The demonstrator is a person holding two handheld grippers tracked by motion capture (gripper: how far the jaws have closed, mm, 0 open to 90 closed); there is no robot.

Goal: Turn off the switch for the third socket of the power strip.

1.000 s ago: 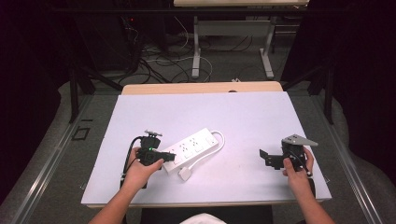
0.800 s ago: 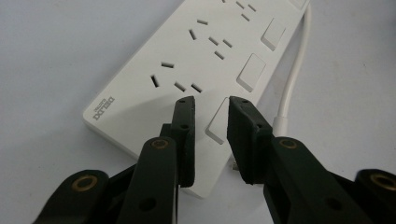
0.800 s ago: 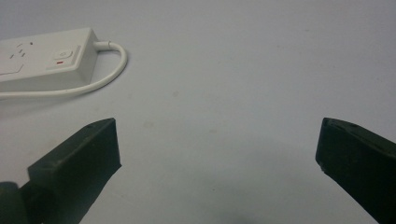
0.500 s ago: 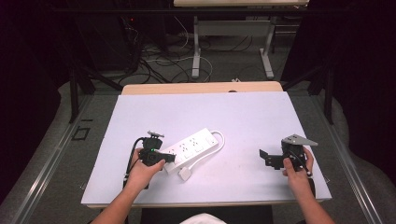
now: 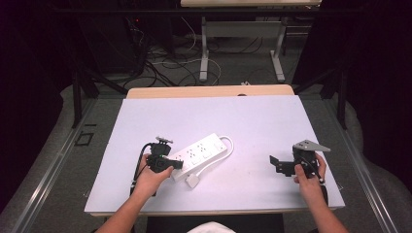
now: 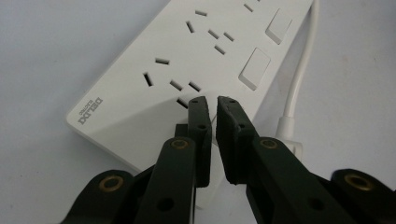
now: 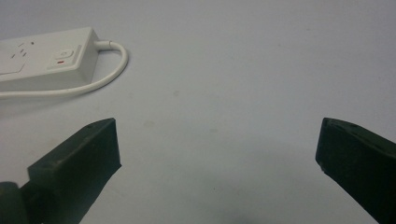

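From above, a white power strip (image 5: pixel 200 151) lies slantwise on the pale counter (image 5: pixel 252 126), a little left of the middle, its cord (image 5: pixel 227 145) looping round the far end and its plug (image 5: pixel 194 180) lying just beside the near end. The left gripper (image 5: pixel 171 164) sits at the strip's near end, held by the person's left hand (image 5: pixel 150 175), and the right gripper (image 5: pixel 276 164) rests well apart near the counter's right edge in the right hand (image 5: pixel 308 175). Along the left gripper (image 6: pixel 211 103), the two black jaws have just been closing and stand almost together with only a thin slit between them; nothing is pinched there, and the tips hover over the strip's (image 6: pixel 187 70) socket face, close to a set of holes and near the rocker switches (image 6: pixel 254 68). The cord (image 6: pixel 299 79) runs down the strip's far side. Along the right gripper (image 7: pixel 217 140), the jaws stand wide and released over bare counter (image 7: pixel 243 70), with the strip's switch end (image 7: pixel 46 58) and its cord (image 7: pixel 109 65) off in the upper left corner.
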